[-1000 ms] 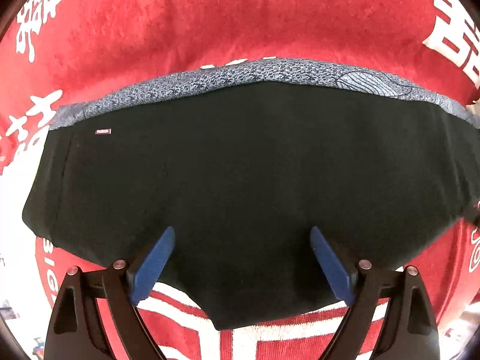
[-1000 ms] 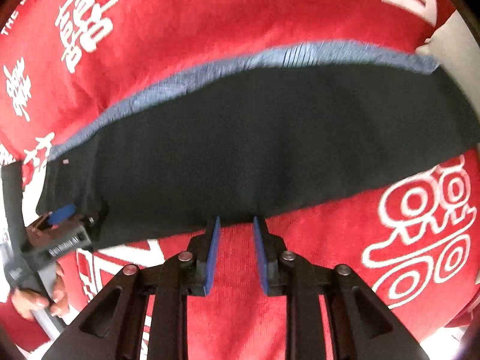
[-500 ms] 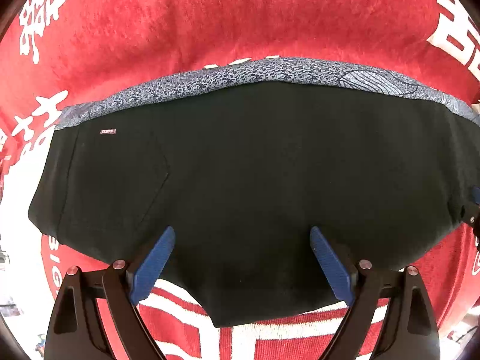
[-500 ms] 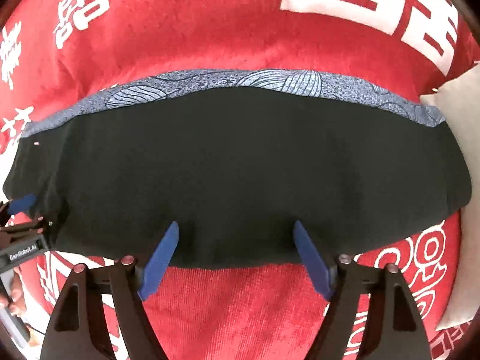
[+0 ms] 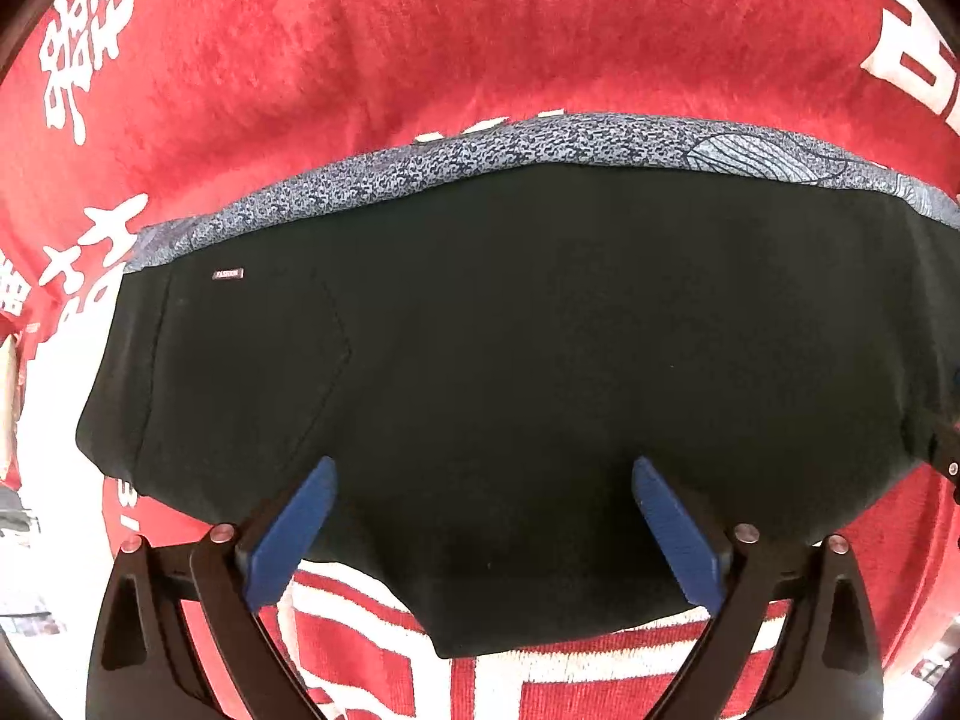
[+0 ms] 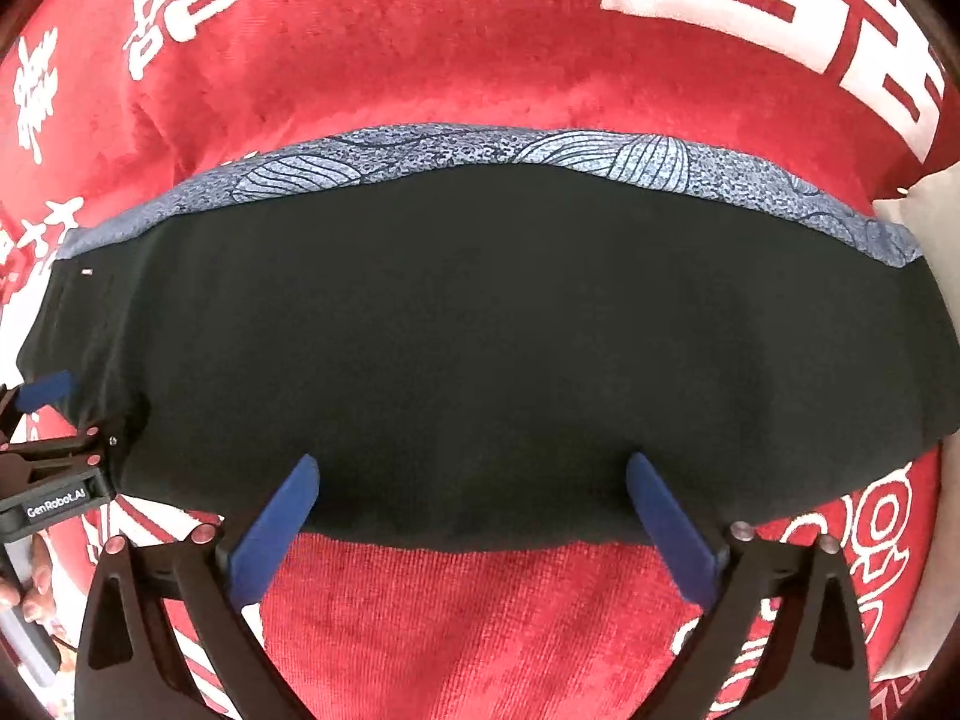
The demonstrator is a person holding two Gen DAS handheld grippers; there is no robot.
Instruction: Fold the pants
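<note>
I am looking down on the black pants, which are lying flat in a wide folded band across the red cloth that is covering the surface; I cannot tell whether a table or a bed is underneath. A blue-grey patterned strip is showing along the far edge of the pants, and a small label is sitting near their far left corner. The cloth is carrying large white printed characters on all sides of the garment.

My left hand-held gripper is hovering over the near edge of the pants with its blue pads spreading apart; the fabric is lying under the gap and no pad is pressing on it. My right hand-held gripper is likewise widening over the near hem, its pads clear of the cloth and gripping nothing. In the right wrist view the left hand-held gripper is showing at the left end of the pants, with a hand below it. A pale cushion-like shape is lying at the right edge of the surface.
</note>
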